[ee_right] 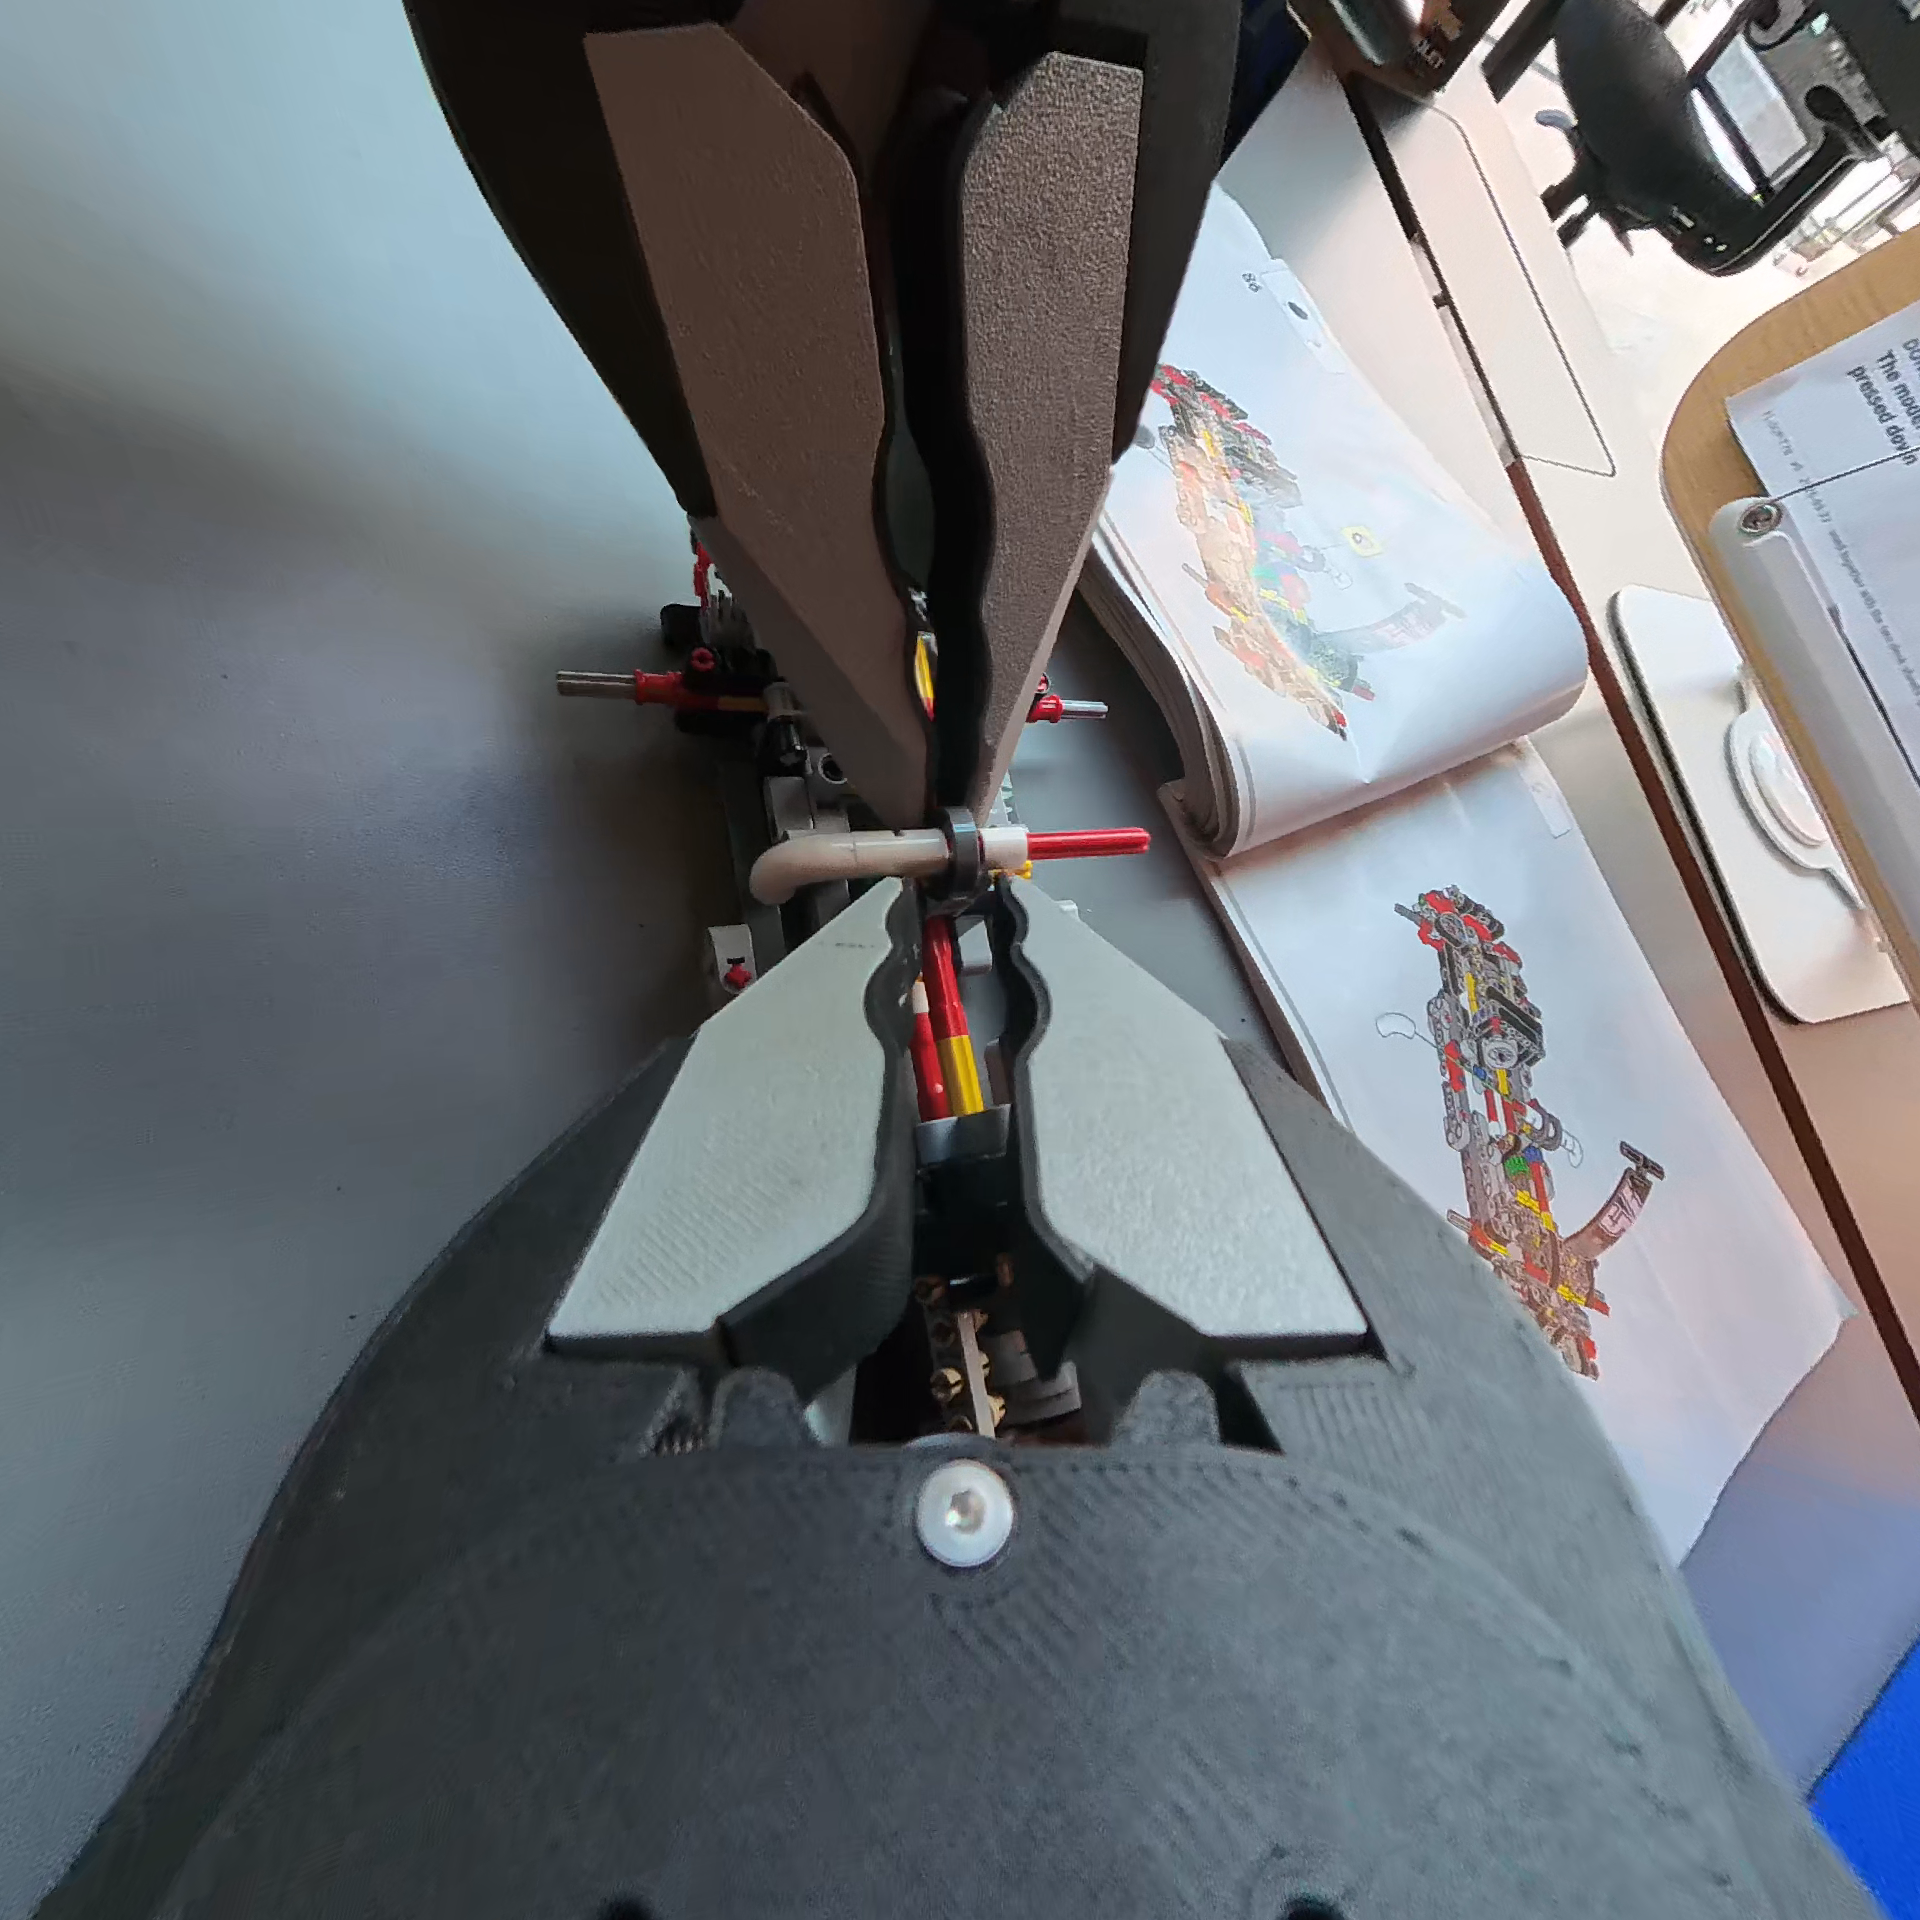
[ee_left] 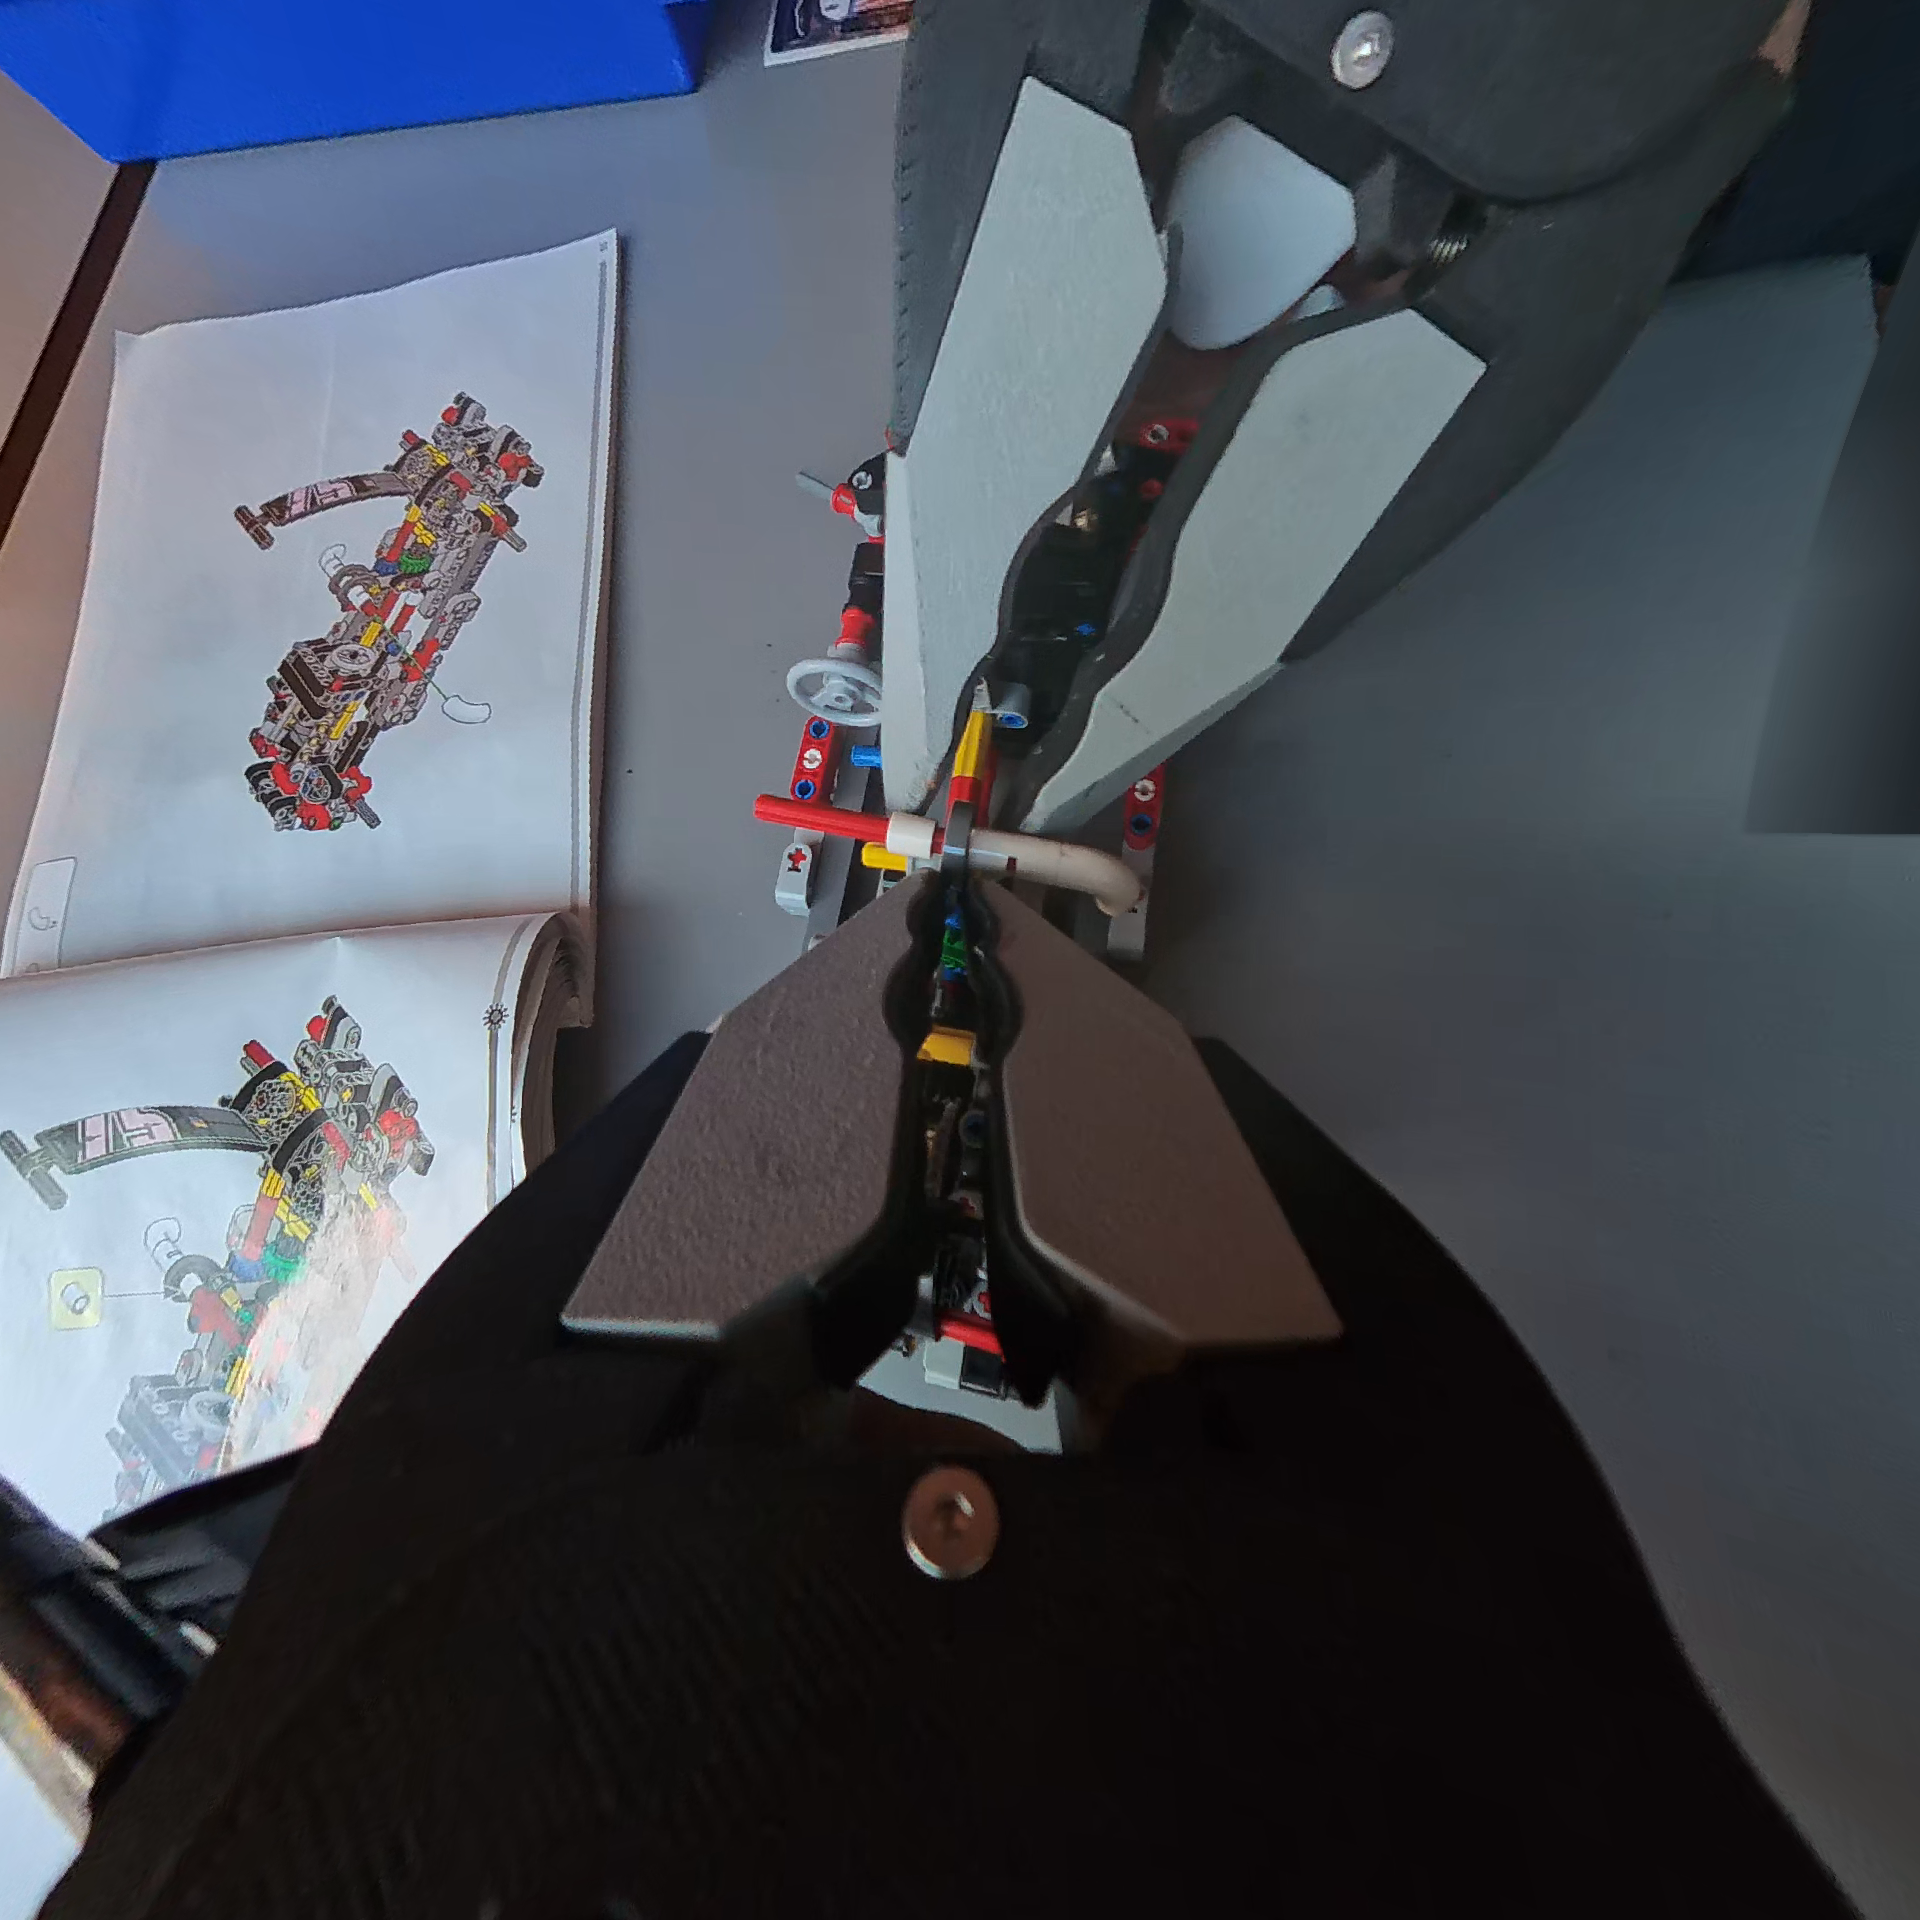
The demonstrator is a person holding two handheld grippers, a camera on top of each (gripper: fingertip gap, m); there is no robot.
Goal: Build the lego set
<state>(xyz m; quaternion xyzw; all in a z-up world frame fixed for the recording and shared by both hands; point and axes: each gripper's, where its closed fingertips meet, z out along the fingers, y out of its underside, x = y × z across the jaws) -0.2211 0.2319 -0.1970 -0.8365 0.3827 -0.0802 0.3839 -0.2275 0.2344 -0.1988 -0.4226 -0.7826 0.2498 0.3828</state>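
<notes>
We see the brick model (ee_left: 831, 727) on the worktop (ee_left: 1455, 1039), betw. the two claws, which face each other tip to tip. Open instruction booklet (ee_left: 343, 623) lies beside the model, on its left in left wrist view; a box (ee_left: 343, 62) sits beyond booklet.

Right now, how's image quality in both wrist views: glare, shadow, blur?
Left wrist view: its own gripper is dark and underexposed; glare washes out the lower page of the booklet; blue box sharp.
Right wrist view: brighter, the gripper is well lit; the table smears toward the left edge; wide-angle bending at the borders.
</notes>
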